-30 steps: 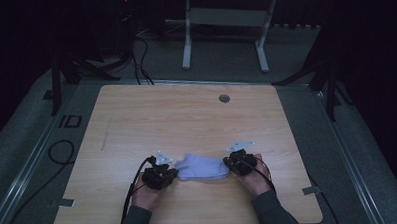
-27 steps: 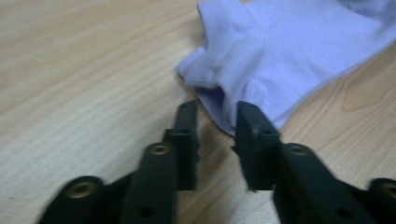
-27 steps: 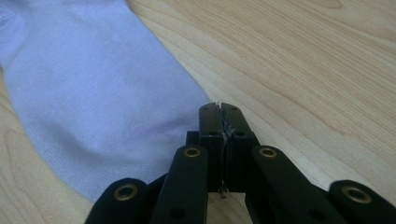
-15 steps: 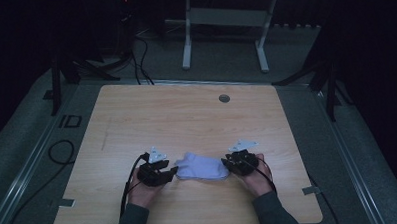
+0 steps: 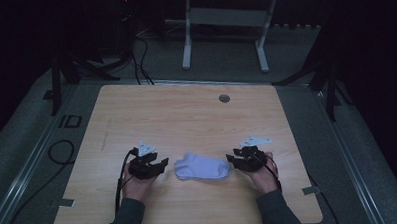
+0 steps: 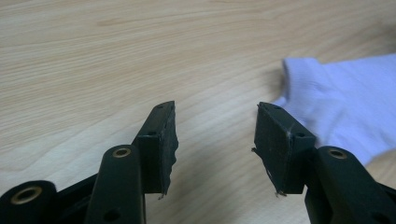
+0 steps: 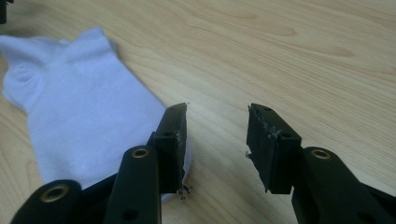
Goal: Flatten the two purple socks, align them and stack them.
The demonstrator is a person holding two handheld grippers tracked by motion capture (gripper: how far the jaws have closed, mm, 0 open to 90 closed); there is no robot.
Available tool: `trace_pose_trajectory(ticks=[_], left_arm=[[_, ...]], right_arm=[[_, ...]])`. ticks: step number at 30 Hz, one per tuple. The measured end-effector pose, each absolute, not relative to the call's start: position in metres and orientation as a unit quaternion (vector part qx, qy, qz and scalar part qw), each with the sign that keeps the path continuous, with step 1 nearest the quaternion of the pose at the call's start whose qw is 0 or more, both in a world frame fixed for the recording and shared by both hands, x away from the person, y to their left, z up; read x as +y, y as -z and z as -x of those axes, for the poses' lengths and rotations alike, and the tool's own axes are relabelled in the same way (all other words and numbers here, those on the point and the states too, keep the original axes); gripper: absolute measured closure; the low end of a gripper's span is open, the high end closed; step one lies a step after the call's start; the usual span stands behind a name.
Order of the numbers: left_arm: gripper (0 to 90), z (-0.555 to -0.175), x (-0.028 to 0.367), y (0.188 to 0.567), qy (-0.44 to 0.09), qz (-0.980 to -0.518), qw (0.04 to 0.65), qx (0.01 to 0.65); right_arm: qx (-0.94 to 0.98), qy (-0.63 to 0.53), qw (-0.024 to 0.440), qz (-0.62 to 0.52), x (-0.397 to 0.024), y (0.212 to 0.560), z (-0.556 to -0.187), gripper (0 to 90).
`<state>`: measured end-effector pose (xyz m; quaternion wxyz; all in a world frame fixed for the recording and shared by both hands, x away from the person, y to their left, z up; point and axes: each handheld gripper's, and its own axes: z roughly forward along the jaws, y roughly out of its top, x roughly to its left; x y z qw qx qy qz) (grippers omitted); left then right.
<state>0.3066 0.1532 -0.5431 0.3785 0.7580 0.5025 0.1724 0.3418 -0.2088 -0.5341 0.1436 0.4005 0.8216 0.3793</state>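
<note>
Hands sit at the near edge of the table [image 5: 186,112], one on each side of a white sock [image 5: 202,167]. The left gripper [image 5: 157,166] has its jaws apart, with bare wood between them in the left gripper view. The sock's cuff end [image 6: 336,100] lies just beside its right jaw, not between the two. The right gripper [image 5: 234,160] also has its jaws apart and holds nothing. In the right gripper view, the sock's other end [image 7: 88,112] runs under its left jaw, but the pads do not press on it.

The sock looks like two layers, one on top of the other. If a jaw bumps the edge while a hand pulls away, the top layer could slide off and the neat pile would be messed up. The right gripper is the bigger worry, because its jaw sits so close over the cloth.

A second ago, both grippers were tight against the ends of the sock. Both sets of jaws have just been opening, and nothing is between them now. The left hand has slid out to the left, so there is a gap of bare table beside the sock. The sock itself has stayed in the same spot.

Farther off, a small round hole [image 5: 224,98] sits near the far edge of the table.
</note>
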Motion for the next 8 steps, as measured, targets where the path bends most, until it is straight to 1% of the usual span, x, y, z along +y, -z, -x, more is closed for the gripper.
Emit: trace_pose_trajectory(ticks=[8], left_arm=[[47.5,-0.3156,0.1589,0.5474,-0.184,-0.747,0.369,0.522]], right_arm=[[0.820,-0.373,0.150,-0.407,-0.2202,0.5324,-0.3456,56.5]])
